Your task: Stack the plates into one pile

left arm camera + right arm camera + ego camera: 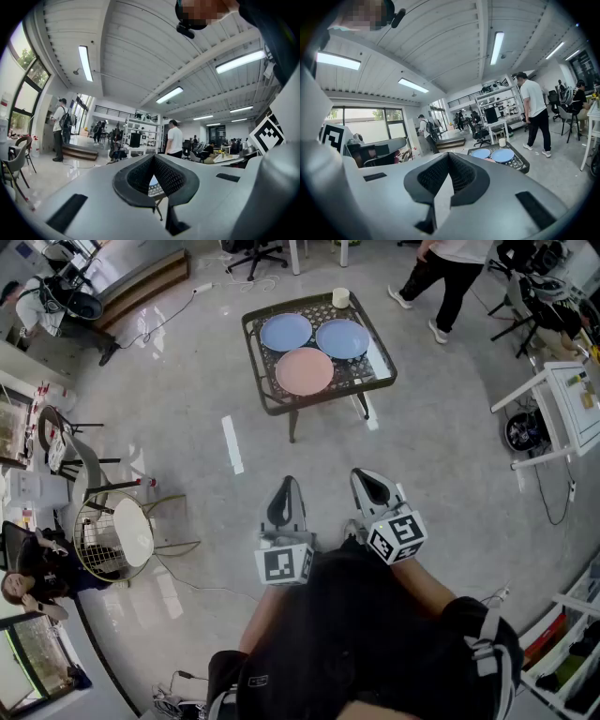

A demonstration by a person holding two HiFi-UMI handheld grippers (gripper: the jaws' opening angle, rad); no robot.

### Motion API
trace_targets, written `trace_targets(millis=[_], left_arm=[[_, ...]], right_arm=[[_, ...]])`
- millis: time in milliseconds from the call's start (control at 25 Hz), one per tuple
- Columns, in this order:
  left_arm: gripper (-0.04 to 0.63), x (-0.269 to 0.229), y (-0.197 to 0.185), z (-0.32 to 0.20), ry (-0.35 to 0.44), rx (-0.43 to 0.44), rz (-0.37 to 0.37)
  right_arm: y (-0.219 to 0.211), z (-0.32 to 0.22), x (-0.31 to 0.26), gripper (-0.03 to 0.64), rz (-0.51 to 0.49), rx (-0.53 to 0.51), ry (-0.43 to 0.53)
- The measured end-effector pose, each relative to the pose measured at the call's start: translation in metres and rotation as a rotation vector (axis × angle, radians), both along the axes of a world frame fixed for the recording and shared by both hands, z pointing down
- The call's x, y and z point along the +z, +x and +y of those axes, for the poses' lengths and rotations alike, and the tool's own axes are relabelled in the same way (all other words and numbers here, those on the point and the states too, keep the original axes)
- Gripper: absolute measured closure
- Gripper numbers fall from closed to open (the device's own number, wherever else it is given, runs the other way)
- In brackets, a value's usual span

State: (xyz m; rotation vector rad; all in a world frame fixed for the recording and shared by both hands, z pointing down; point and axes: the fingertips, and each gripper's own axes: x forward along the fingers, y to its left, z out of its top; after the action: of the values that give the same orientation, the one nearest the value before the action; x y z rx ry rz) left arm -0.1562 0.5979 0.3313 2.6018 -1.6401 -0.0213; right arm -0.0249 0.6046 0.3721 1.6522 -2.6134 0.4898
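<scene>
Plates first: we have three of them lying separately, none stacked, on the mesh top of the low table [384, 382], well ahead of us across the floor. We see the left blue plate [286, 331] and the right blue plate [342, 337] side by side at the far half. The pink plate [304, 370] sits nearest us, just beside both blues and centred between them. A pale cup [340, 297] stands at the table's far edge, behind the right blue plate.

Down by our body, we hold both tools over bare floor, well apart from the table. The left gripper [287, 486] has its fingers pressed together with nothing between them. The right gripper [366, 482] matches it: tips meeting, nothing held. From the right gripper view, the table and its plates show off to the right of the closed jaws. Beyond the table, on the right, a person in a white top [448, 266] stands mid-stride.
</scene>
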Motion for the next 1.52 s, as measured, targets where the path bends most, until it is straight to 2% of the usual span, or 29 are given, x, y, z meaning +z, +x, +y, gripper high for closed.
trace_targets(millis=[480,920,1200,1520], left_arm=[[0.58,0.003,0.035,-0.007,-0.005,-0.016,-0.009],[0.58,0.01,0.079,-0.013,-0.011,-0.102,-0.032],[0.58,0.015,0.077,-0.026,-0.027,-0.13,-0.03],[0.58,0.036,0.077,-0.073,-0.051,-0.115,-0.021]], right_arm=[[0.032,-0.008,0.004,0.606,-0.014,-0.024,-0.008],[0.079,-0.025,0.01,0.606,-0.045,-0.097,-0.003],[0.079,-0.046,0.013,0.606,-0.048,-0.118,-0.01],[0.081,-0.088,0.03,0.606,-0.037,-0.087,-0.025]])
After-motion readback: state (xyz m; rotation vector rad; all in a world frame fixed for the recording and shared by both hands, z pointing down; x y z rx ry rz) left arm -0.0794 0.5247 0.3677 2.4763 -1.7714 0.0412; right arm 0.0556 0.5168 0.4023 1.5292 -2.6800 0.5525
